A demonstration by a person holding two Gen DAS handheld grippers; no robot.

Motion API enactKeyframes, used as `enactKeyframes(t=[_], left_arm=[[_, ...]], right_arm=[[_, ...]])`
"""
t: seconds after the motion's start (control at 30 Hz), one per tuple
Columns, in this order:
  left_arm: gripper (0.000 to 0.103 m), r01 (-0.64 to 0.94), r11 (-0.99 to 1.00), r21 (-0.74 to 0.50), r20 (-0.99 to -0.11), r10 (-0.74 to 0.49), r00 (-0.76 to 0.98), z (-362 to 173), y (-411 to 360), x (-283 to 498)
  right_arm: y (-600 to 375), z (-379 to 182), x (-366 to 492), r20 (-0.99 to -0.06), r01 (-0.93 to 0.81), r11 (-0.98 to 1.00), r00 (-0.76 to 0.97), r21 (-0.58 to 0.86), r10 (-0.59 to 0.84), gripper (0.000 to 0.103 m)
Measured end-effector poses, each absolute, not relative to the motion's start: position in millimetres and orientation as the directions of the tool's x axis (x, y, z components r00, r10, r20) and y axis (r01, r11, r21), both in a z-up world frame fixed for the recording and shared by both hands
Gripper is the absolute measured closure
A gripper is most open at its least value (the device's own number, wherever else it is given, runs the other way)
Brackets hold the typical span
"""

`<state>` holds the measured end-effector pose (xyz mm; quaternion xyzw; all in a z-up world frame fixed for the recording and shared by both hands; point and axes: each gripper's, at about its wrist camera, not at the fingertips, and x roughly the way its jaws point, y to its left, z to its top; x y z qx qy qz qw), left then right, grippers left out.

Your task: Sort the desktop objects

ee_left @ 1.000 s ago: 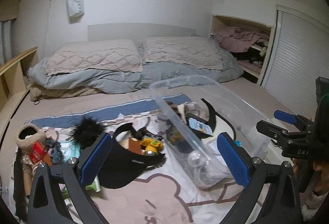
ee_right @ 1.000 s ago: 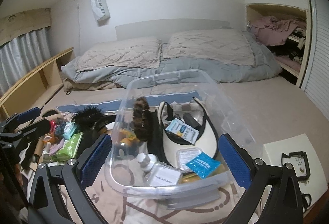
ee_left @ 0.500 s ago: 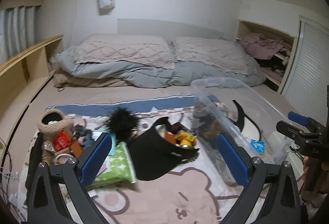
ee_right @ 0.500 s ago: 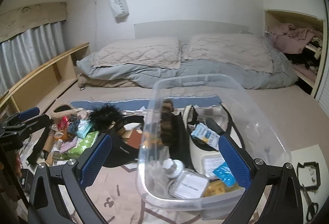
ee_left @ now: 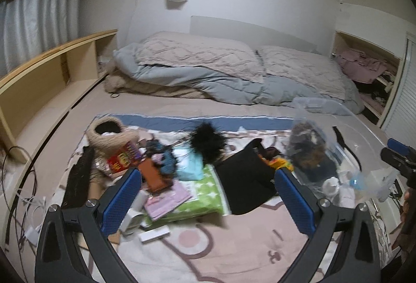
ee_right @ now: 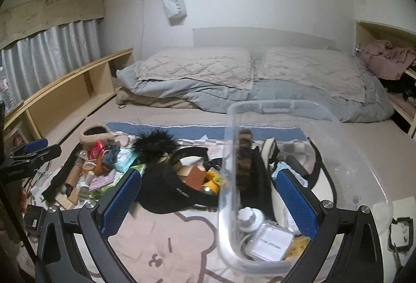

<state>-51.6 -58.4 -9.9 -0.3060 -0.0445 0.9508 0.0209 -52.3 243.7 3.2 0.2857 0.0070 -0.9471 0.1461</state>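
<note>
Both tongs gape wide, holding nothing. Loose pile (ee_left: pixel 156 173) lies ahead of my left tongs (ee_left: pixel 208 201). The bin (ee_right: pixel 364 168) lies ahead of my right tongs (ee_right: pixel 208 201); left is nearer the pile.

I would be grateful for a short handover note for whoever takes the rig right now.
Left gripper: open, empty, above the loose pile.
Right gripper: open, empty, facing the clear bin.
Done: the bin already holds a white bottle, a hair claw and small packets.
Left: black visor, black pom-pom, green packet, red box and other small things lie on the blanket, left of the bin.
</note>
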Motion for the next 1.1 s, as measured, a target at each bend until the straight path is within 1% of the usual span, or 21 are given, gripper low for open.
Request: enactKeyframes(t=[0.13, 0.3, 0.43, 0.63, 0.83, 1.0, 1.1], left_arm=[[0.000, 0.020, -0.995, -0.101, -0.592, 0.044, -0.804, -18, -78, -47], [0.000, 0.041, -0.995, -0.091, -0.602, 0.022, -0.798, -29, -97, -39], [0.000, 0.047, -0.996, -0.078, -0.616, 0.011, -0.788, -38, -108, -35], [0.000, 0.060, -0.996, -0.068, -0.679, 0.002, -0.734, -63, -119, -37], [0.000, 0.085, -0.991, -0.099, -0.754, 0.019, -0.657, -94, -125, -44], [0.000, 0.128, -0.974, -0.188, -0.822, 0.085, -0.563, -129, -123, -59], [0.000, 0.150, -0.974, -0.167, -0.851, 0.065, -0.522, -146, -118, -70]], right_arm=[[231, 4, -49, -0.542, 0.315, -0.947, -0.785, 0.067, -0.300, 0.000], [217, 5, -45, -0.537, 0.357, -0.926, -0.761, 0.123, -0.364, 0.000], [206, 7, -42, -0.530, 0.385, -0.913, -0.751, 0.135, -0.395, 0.000], [189, 4, -35, -0.553, 0.421, -0.901, -0.728, 0.104, -0.404, 0.000], [177, -2, -26, -0.588, 0.466, -0.880, -0.687, 0.094, -0.427, 0.000], [168, -10, -24, -0.618, 0.502, -0.858, -0.642, 0.108, -0.454, 0.000], [163, -15, -24, -0.629, 0.525, -0.840, -0.609, 0.135, -0.482, 0.000]])
